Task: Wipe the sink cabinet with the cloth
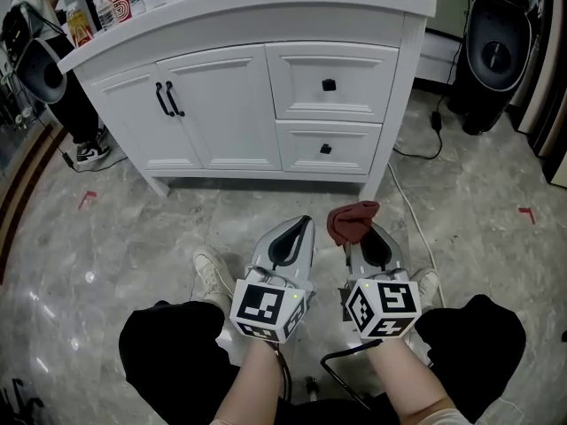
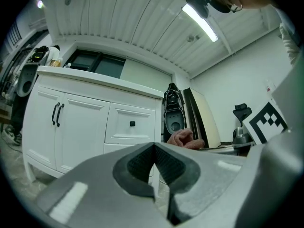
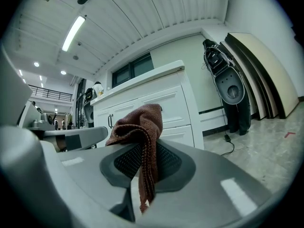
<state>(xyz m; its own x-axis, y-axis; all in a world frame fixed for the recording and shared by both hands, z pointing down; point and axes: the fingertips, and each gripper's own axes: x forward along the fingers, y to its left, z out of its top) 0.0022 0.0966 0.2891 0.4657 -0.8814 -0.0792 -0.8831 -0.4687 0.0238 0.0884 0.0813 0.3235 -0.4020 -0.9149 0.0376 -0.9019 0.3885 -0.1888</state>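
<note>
The white sink cabinet stands ahead, with two doors on the left and two drawers on the right; it also shows in the left gripper view and the right gripper view. My right gripper is shut on a reddish-brown cloth, which bunches above the jaws and hangs down between them. My left gripper is shut with nothing in it. Both grippers are held low over the floor, well short of the cabinet.
Bottles and a can stand on the countertop's left end. A person stands at the cabinet's left. A black speaker and a cable lie at the right. Red tape marks dot the marble floor.
</note>
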